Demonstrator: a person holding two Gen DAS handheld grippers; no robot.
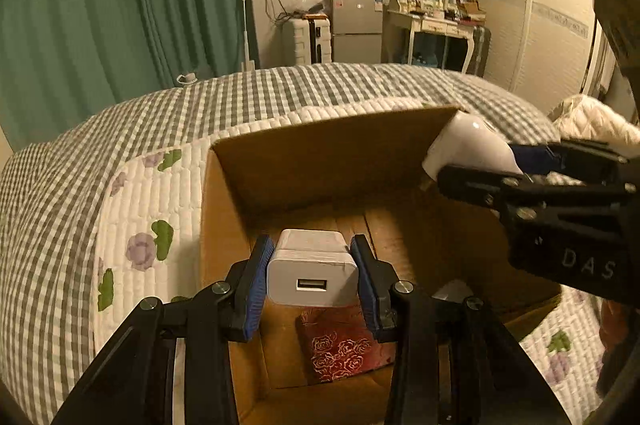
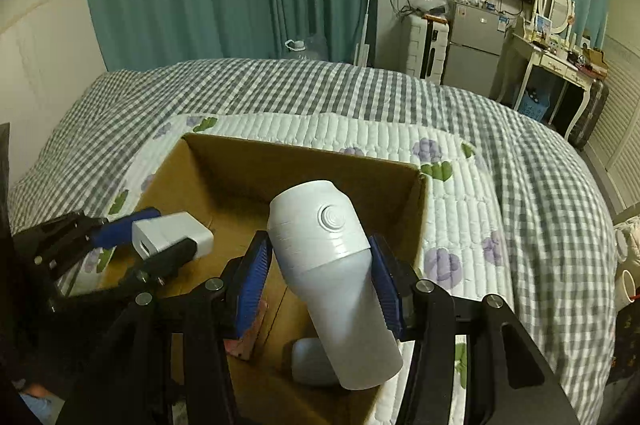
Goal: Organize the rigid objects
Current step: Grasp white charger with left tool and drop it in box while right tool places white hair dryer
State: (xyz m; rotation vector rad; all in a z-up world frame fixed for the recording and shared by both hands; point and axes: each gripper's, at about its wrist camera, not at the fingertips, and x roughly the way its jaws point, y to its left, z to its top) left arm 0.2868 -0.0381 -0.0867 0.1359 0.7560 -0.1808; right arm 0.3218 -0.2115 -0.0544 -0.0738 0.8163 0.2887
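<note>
My left gripper [image 1: 312, 265] is shut on a white USB charger [image 1: 312, 273] and holds it over the open cardboard box [image 1: 328, 145] on the bed. My right gripper [image 2: 320, 273] is shut on a white hair dryer [image 2: 332, 273] and holds it over the same box [image 2: 304, 153]. The right gripper shows at the right of the left wrist view [image 1: 480, 165], with the dryer [image 1: 468, 145] at the box's right wall. The left gripper with the charger [image 2: 172, 231] shows at the left of the right wrist view. A red rose-patterned item [image 1: 340, 345] and a white object [image 2: 312, 361] lie in the box.
The box rests on a white quilt with purple flowers [image 1: 144, 209] over a grey checked bedspread [image 2: 280, 89]. Green curtains, a small fridge [image 1: 356, 25], a white dressing table [image 1: 436, 21] and a wardrobe stand beyond the bed. A white bundle [image 1: 592, 121] lies at the right.
</note>
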